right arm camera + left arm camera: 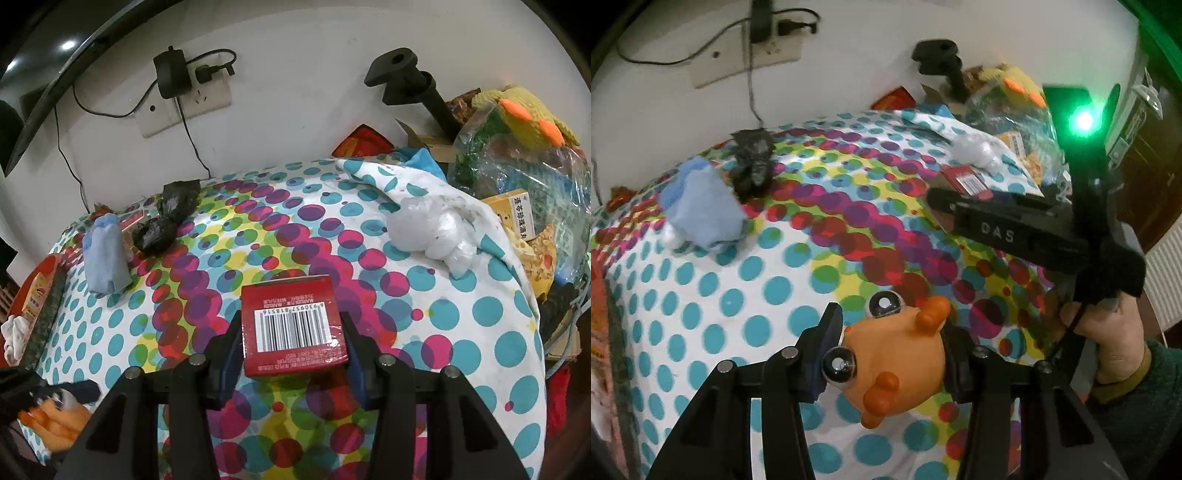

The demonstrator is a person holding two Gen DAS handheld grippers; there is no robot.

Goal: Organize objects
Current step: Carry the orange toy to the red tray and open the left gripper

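- The left gripper [892, 363] pinches an orange rubber frog-like toy with bulging black-and-white eyes [894, 365] — low in the frame's centre, above the dotted cloth.
- The right gripper [293, 332] clamps a red cardboard box with a white barcode label [293, 325], bottom centre of its view.
- The multicoloured polka-dot cloth [369, 288] fills the middle.
- On it, a pale blue folded cloth [107, 254] at left, a crumpled black plastic bag [168, 219] beside it, a crumpled white plastic bag [432, 230] at right.
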